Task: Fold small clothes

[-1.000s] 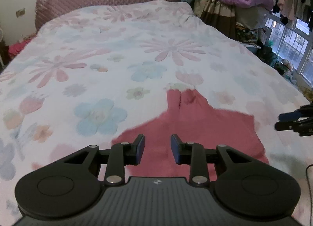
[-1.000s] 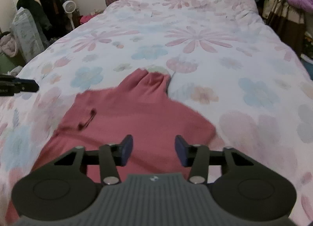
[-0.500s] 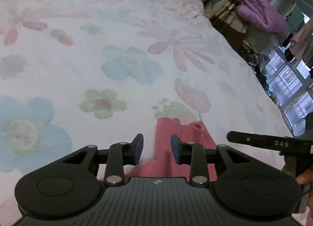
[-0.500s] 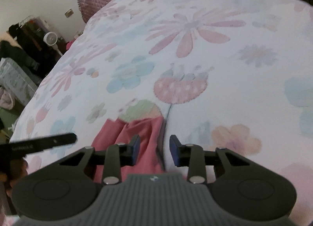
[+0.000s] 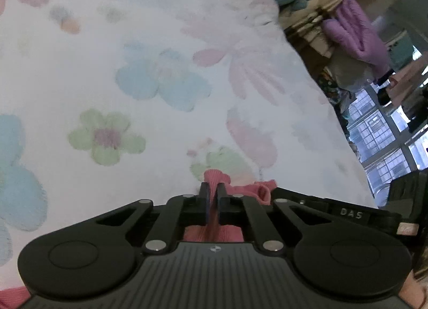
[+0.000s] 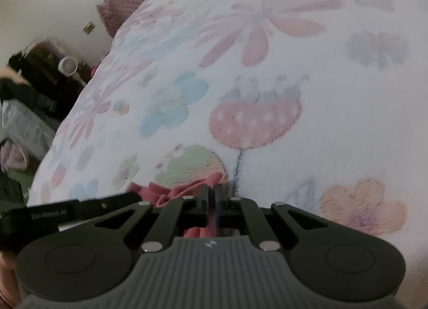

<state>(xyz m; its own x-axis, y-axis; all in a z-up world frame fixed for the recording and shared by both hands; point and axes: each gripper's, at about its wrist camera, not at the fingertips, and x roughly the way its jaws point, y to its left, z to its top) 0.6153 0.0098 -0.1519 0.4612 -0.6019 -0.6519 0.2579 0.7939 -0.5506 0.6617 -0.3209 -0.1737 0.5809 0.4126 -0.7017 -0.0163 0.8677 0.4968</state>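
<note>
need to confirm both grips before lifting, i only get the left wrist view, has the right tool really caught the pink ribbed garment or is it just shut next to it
Observer: The right tool is shut with a strip of the pink ribbed garment pinched between its fingers.
Operator: which edge is that
Observer: The garment's far edge, beside the green flower print on the white floral bedspread.
Operator: anything close to it on that side
Observer: The left tool reaches in from the left of that view, its tip on the same pink edge, with bunched fabric between the two tools.
</note>
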